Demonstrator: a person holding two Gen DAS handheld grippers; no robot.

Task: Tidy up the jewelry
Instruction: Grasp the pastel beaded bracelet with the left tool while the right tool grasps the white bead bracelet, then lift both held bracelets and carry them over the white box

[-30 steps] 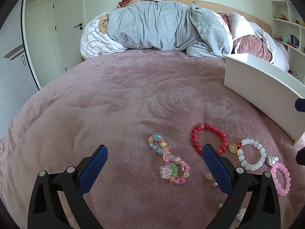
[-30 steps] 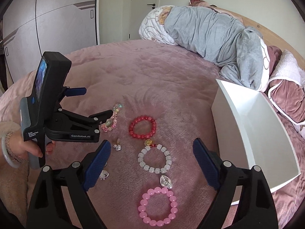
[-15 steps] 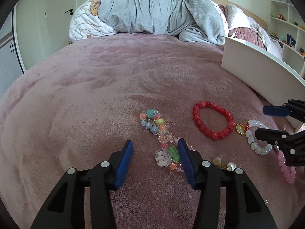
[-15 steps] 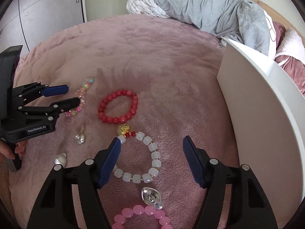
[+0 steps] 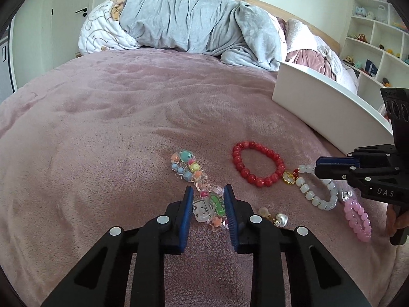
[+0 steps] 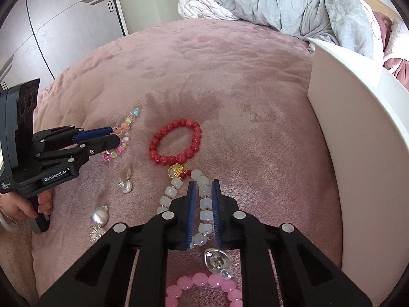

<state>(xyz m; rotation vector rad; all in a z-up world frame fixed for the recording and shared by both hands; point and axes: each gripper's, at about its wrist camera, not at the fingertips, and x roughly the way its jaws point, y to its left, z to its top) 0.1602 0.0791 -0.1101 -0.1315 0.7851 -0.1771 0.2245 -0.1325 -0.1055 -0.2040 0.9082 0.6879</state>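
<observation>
Several bracelets lie on a pink plush bedspread. My left gripper (image 5: pixel 207 199) is shut on the near end of a multicoloured charm bracelet (image 5: pixel 190 170), which still rests on the bed. My right gripper (image 6: pixel 203 194) is shut on the right side of a white bead bracelet (image 6: pixel 176 192), also resting on the bed. A red bead bracelet (image 5: pixel 258 162) lies between them. A pink bead bracelet (image 6: pixel 204 286) lies below my right gripper. A white open box (image 6: pixel 358 138) stands to the right.
Small pearl earrings (image 6: pixel 126 185), a silver ball charm (image 6: pixel 99 216) and a silver clip (image 6: pixel 216 258) lie among the bracelets. A grey duvet and pillows (image 5: pixel 199 23) are piled at the bed's head. Shelves (image 5: pixel 378 25) stand at far right.
Both grippers moved down and forward and closed: the left onto the charm bracelet, the right onto the white bead bracelet. The bracelets have not left the bed.
</observation>
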